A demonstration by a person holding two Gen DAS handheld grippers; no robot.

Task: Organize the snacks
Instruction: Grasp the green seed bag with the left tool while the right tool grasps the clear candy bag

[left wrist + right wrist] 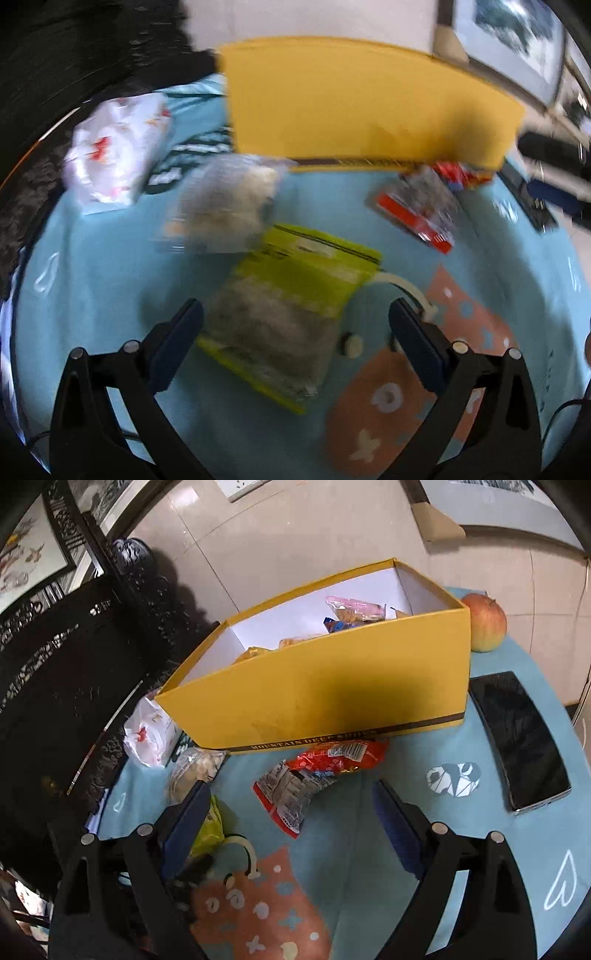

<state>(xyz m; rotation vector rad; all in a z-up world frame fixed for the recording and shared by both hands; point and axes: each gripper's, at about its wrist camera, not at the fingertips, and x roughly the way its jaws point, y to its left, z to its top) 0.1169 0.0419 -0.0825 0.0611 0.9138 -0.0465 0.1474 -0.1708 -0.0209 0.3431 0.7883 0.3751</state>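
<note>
yellow box (317, 686) is the landmark — both grippers, left gripper (295, 325) and right gripper (291, 805), gape empty before it; the blurred green packet (288, 314) risks a skewed pinch.

Black grippers with blue pads

Left gripper (295, 317) and right gripper (288, 799) look alike: 2 black plastic fingers each, lined inside with dark blue pads (177, 343), ribbed on the right one. Behind each pad sit 2 round silver screws (439, 827) on black linkage arms.
</note>
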